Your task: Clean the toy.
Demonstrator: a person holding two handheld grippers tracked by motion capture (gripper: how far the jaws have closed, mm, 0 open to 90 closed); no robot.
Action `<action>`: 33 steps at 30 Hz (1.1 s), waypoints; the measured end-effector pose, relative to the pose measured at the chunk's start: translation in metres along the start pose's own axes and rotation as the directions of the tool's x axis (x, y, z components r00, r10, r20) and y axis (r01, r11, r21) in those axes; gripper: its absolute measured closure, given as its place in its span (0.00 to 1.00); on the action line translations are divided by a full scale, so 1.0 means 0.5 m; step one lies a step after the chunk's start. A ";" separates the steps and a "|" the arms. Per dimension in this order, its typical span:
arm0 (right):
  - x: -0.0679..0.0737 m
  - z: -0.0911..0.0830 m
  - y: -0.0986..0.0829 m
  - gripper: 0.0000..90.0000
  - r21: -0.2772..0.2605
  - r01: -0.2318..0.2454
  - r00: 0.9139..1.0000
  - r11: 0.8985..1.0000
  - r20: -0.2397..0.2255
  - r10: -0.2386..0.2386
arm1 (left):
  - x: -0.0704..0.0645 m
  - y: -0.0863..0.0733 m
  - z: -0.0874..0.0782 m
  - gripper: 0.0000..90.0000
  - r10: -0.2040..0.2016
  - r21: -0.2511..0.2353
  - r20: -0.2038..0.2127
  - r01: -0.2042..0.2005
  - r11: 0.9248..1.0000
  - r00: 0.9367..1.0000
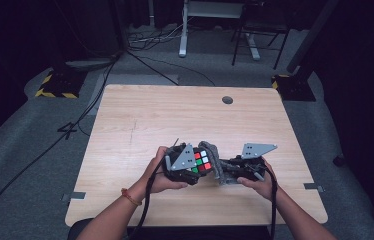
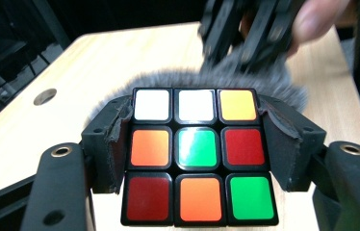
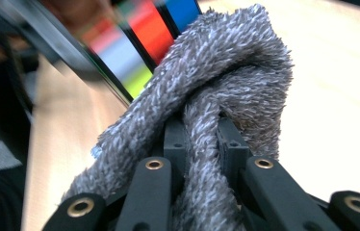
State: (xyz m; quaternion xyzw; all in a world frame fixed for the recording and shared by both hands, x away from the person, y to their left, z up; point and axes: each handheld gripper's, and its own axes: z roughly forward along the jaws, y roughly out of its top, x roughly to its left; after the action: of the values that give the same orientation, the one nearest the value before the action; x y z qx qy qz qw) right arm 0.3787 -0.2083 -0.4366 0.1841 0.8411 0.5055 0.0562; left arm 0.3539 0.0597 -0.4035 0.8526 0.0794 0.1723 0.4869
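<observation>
The left gripper (image 1: 191, 169), held in the person's left hand (image 1: 161, 172) above the near middle of the pale wooden table (image 1: 140, 120), is clamped on a black-framed puzzle cube with coloured square stickers (image 2: 197, 154): in the left gripper view its two padded jaws press against the cube's left and right sides, and the face turned toward that gripper's camera shows white, white and yellow across the top row, orange, green and red in the middle, and red, orange and green below. Just beyond the cube's far edge from this gripper lies a fuzzy grey towelling cloth (image 2: 245, 77). To the right, the right gripper (image 1: 229, 172), held in the person's right hand (image 1: 260, 182), is closed on that cloth (image 3: 216, 110); in the right gripper view a fold of it runs down between the jaws and the rest bunches out ahead of them, touching a blurred side of the cube (image 3: 135, 38). The work in hand looks like wiping the cube with the cloth. Judging by the pictures, both grasps are made and the cloth has reached the cube's right-hand side, so wiping seems under way; how many faces are already wiped cannot be told, and the face toward the left gripper is uncovered, so turning the cube and wiping the other faces probably remains.
</observation>
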 end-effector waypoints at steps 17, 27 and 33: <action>0.030 -0.012 0.021 0.88 -0.031 0.051 0.998 0.998 0.050 -0.050 | -0.010 0.004 0.003 0.38 0.026 -0.001 0.011 -0.026 1.000 1.000; 0.030 -0.021 0.023 0.88 -0.064 0.053 0.998 0.997 0.036 -0.051 | -0.008 0.001 0.016 0.38 0.029 0.021 0.006 -0.029 0.999 1.000; 0.067 -0.040 0.048 0.88 -0.113 0.104 0.994 0.988 0.032 -0.101 | -0.019 0.001 0.030 0.38 0.050 0.062 0.006 -0.050 0.997 0.999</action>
State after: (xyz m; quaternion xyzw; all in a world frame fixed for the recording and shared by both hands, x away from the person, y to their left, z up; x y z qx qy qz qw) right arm 0.3482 -0.2026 -0.4028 0.1434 0.8183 0.5470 0.1035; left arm 0.3508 0.0445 -0.4122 0.8694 0.0623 0.1802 0.4558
